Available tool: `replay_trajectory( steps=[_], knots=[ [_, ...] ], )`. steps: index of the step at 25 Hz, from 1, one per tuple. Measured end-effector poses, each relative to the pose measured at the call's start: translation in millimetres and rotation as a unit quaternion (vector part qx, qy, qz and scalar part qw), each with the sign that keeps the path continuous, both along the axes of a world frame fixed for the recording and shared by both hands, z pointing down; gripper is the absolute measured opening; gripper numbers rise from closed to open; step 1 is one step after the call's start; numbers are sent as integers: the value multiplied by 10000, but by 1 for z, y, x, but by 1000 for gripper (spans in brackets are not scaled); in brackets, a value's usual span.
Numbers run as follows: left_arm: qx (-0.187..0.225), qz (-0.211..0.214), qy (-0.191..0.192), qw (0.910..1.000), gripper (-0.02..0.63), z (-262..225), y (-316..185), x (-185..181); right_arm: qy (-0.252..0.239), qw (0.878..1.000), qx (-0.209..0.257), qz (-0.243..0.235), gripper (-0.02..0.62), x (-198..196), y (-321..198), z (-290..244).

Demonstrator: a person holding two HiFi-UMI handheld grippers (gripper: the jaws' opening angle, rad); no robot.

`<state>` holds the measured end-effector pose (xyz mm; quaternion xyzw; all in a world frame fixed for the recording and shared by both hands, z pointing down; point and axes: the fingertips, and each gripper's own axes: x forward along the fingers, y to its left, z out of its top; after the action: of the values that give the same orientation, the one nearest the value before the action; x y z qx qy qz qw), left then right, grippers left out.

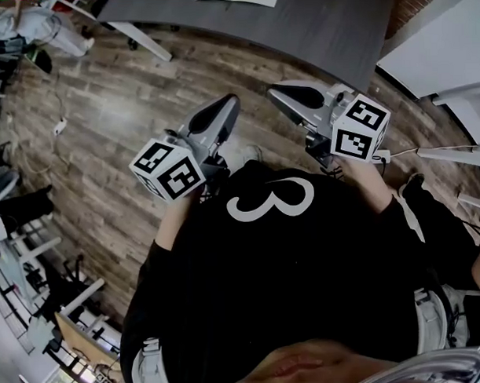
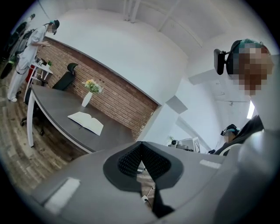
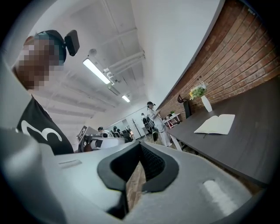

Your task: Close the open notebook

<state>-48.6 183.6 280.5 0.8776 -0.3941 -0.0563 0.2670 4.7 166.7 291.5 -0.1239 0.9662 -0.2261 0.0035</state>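
The open notebook (image 2: 85, 122) lies flat with its pages up on the dark grey counter (image 2: 52, 103), near the counter's middle and back from the counter's front edge; in the right gripper view I see the same notebook (image 3: 215, 124) with its spine running away from me. On the counter beyond it stands a white vase (image 2: 86, 99) of flowers, on the side of the counter next to the brick wall (image 2: 122, 103). A black office chair (image 2: 65, 78) sits at the far end of the counter, and a person in white (image 2: 27, 52) stands past that end. My left hand-held gripper (image 2: 141, 146) has its jaws together with nothing between them, only wood floor (image 1: 104, 113) showing through the slit below the pads. My right hand-held gripper (image 3: 140, 149) is likewise closed at the tips and empty. In the head view both the left hand-held gripper (image 1: 224, 107) and the right hand-held gripper (image 1: 286, 94) hang over the floor on the near side of the counter (image 1: 297, 28), well apart from the notebook, touching nothing.
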Motion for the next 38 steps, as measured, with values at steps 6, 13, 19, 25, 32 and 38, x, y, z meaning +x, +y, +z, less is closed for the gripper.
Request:
replay_trajectory(
  steps=[6,13,19,25,32,38],
  knots=[
    [-125,140,77,9998,12,6,-57,-37,155,9995,-182,191,2,-35,-54,14],
    [-360,318,253,9985,12,19,-114,-79,379,9971,-381,545,2,-67,-113,27],
    [-382,552,342,9972,12,26,-144,-86,448,9954,-398,747,2,-78,-135,31],
    [-333,580,319,9973,11,21,-179,-79,371,9957,-348,780,2,-72,-165,24],
    [-492,501,354,9969,9,23,-236,-69,245,9955,-507,767,2,-59,-227,26],
    [-734,523,474,9948,5,32,-284,-53,208,9958,-563,689,2,-45,-278,30]
  ],
)
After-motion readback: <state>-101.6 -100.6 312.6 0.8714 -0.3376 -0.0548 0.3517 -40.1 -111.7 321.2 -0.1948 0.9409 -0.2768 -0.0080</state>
